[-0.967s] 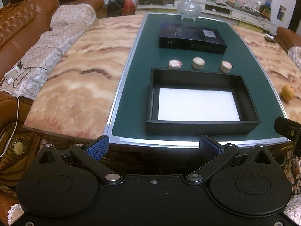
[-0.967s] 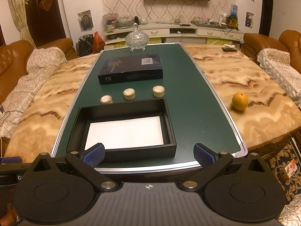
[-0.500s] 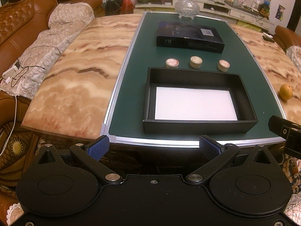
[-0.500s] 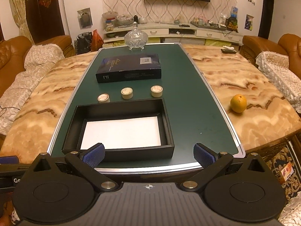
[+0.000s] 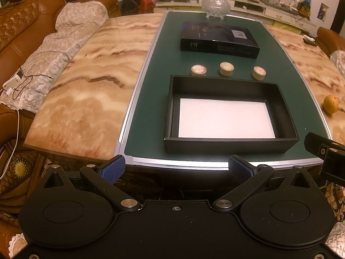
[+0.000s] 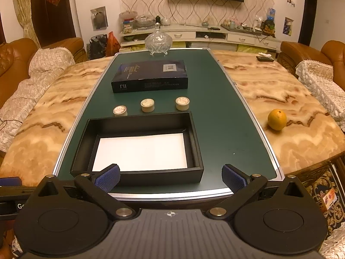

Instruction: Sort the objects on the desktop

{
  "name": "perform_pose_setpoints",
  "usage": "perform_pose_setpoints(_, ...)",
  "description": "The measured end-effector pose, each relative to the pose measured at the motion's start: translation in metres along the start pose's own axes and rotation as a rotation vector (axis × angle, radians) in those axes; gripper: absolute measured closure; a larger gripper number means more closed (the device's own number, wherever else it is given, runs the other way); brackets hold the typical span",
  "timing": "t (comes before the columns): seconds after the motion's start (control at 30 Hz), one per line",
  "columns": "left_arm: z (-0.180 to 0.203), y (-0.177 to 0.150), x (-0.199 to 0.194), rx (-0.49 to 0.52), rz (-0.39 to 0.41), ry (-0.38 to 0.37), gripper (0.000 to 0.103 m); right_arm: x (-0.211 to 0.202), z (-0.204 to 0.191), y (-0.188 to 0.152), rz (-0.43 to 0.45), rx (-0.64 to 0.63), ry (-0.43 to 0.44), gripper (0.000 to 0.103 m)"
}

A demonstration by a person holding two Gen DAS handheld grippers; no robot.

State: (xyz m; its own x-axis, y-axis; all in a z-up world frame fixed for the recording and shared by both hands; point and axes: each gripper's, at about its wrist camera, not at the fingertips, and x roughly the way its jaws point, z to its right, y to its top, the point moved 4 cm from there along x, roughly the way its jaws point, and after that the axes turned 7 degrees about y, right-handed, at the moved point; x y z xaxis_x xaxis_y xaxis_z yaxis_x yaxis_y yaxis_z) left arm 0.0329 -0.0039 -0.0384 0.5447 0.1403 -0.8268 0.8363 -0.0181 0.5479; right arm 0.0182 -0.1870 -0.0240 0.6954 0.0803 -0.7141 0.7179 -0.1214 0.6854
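Tray [image 6: 197, 149], black and open-topped with a white sheet on its floor, lay on the green mat [image 6: 224, 129] near the table's front edge; nothing inside but the sheet. Just beyond its far wall, three small round tins in a row, apart from one another and from the wall: left tin [image 6: 119, 110], middle tin [image 6: 147, 105], right tin [image 6: 182, 103]. Farther back, a dark flat box [image 6: 151, 75] lying lengthwise across the mat; behind that, a lidded glass dish [image 6: 158, 40] at the mat's far end. Off the mat on the marble table [image 6: 280, 86], an orange [image 6: 277, 119], well apart from the tins. Between grippers and tins stood only the tray's walls. Left gripper [image 5: 176, 168] spread wide and holding nothing, short of the table's near edge; right gripper [image 6: 171, 178] likewise released and empty, its left pad [image 6: 107, 178] overlapping the tray's near corner in view; whether touching, impossible to tell. Sofas [image 6: 19, 51] with lace covers flanking the table.
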Motion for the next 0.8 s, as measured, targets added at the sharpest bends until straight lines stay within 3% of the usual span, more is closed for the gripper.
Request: perform_pose_setpoints(0.8,0.014,0.01,0.027,0.033,-0.044,0.014,0.0,0.032,0.006,0.0,-0.048,0.009,-0.006,0.0)
